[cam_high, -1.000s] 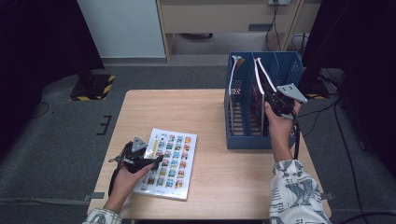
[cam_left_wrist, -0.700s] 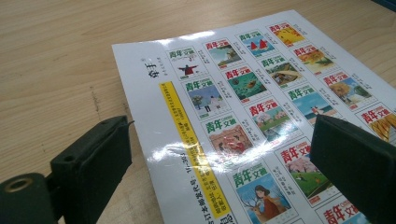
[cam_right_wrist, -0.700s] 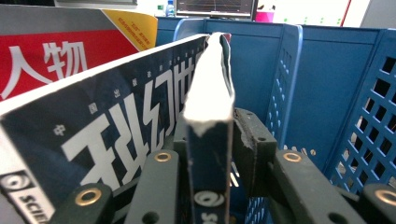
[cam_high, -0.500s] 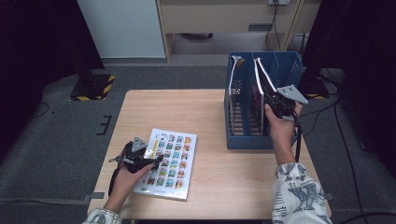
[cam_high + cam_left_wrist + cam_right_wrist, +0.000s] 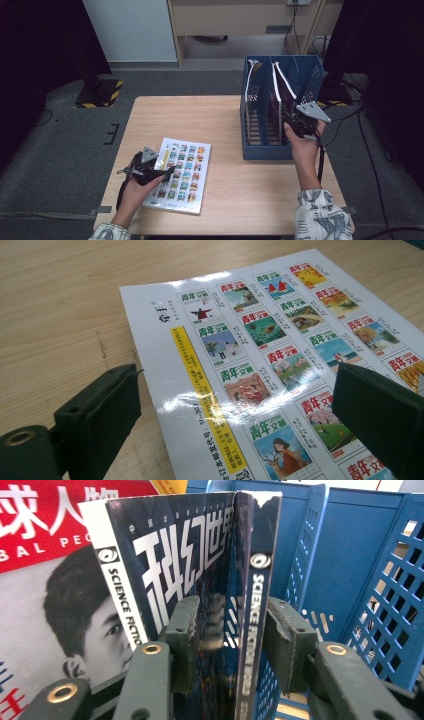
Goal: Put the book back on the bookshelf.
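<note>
I am at the release step of filing magazines into the blue file rack [image 5: 267,150] at the right of the counter [image 5: 200,112]. My right gripper [image 5: 227,645] sits over the rack's right-hand compartments, and a dark science-fiction magazine [image 5: 200,555] stands upright between its jaws. The jaws have just been opening: the left one looks still against the cover, while a clear gap shows between the right one and the spine, so I judge the magazine no longer clamped. A red-covered magazine [image 5: 45,525] stands in the rack just beside it.

My left gripper [image 5: 235,405] waits with jaws wide apart, straddling the left edge of the second magazine [image 5: 180,172], which lies flat on the counter, back cover up, well apart from the rack. Neither jaw presses on it.

Next move, as I judge it: draw the right gripper straight back without dragging the filed magazine. The left jaws must then catch the flat magazine's thin edge, which will be awkward against the counter.
</note>
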### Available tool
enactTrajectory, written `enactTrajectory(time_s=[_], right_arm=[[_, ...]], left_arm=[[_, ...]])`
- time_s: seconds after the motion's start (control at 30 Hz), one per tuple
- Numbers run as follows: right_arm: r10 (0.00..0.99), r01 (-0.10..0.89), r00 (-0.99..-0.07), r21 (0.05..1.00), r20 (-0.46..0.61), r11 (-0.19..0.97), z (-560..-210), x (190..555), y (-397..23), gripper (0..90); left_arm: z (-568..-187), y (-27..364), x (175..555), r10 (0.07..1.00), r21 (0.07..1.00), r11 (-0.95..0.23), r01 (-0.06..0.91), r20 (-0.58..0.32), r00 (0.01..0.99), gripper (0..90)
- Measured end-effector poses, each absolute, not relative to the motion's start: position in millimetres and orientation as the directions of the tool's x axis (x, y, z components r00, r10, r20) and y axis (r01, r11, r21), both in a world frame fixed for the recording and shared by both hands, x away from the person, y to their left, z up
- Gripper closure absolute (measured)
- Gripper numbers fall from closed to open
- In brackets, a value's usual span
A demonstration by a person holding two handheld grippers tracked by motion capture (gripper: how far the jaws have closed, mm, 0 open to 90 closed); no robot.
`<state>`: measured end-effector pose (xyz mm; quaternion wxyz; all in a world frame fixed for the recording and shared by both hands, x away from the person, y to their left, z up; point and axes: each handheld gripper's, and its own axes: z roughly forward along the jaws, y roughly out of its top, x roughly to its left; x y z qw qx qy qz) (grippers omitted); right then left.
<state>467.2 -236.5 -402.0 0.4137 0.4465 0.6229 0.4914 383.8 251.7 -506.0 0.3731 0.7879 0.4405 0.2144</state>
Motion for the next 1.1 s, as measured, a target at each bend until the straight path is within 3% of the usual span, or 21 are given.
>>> enactTrajectory(time_s=[0.7,1.1], right_arm=[[0.957,0.139,-0.283,0.985,-0.059,0.102,-404.4,449.4,-234.7,73.6],[0.961,0.131,-0.268,0.986,-0.061,0.100,-405.0,435.5,-236.7,67.8]], left_arm=[[-504.9,250.3,384.5,0.850,0.781,-0.336,0.527,0.010,0.526,5.6],[-504.1,249.8,384.5,0.850,0.782,-0.332,0.527,0.007,0.527,5.6]])
